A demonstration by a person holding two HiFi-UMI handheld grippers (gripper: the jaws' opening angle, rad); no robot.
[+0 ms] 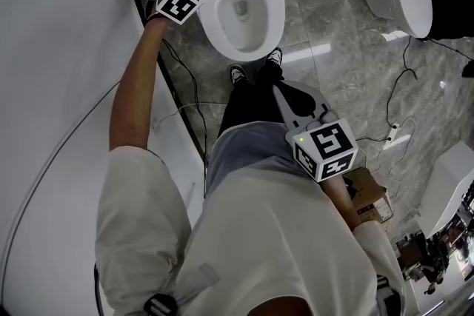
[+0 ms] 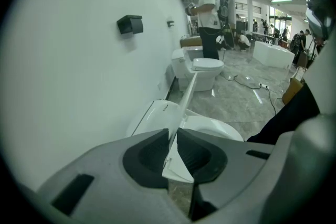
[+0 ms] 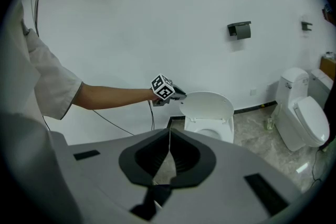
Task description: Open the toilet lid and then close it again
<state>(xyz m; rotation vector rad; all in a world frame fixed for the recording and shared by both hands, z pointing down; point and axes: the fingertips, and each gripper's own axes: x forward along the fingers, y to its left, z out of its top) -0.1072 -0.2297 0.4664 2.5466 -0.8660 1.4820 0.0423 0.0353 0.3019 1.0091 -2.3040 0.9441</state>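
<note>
The left gripper pinches the edge of the white plastic toilet lid, which stands raised behind the white ceramic bowl. The right gripper is closed and empty. The opening looks about done, so next comes lowering the lid gently along its hinge arc.

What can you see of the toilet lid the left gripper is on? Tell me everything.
The toilet lid is a white, glossy, plastic-looking oval, smooth and plain, hinged at the back of the bowl. It stands raised, near upright, its underside facing out over the open bowl. The left gripper has its fingers closed on the lid's thin side edge, which shows edge-on between them. Nothing else visibly touches it.
</note>
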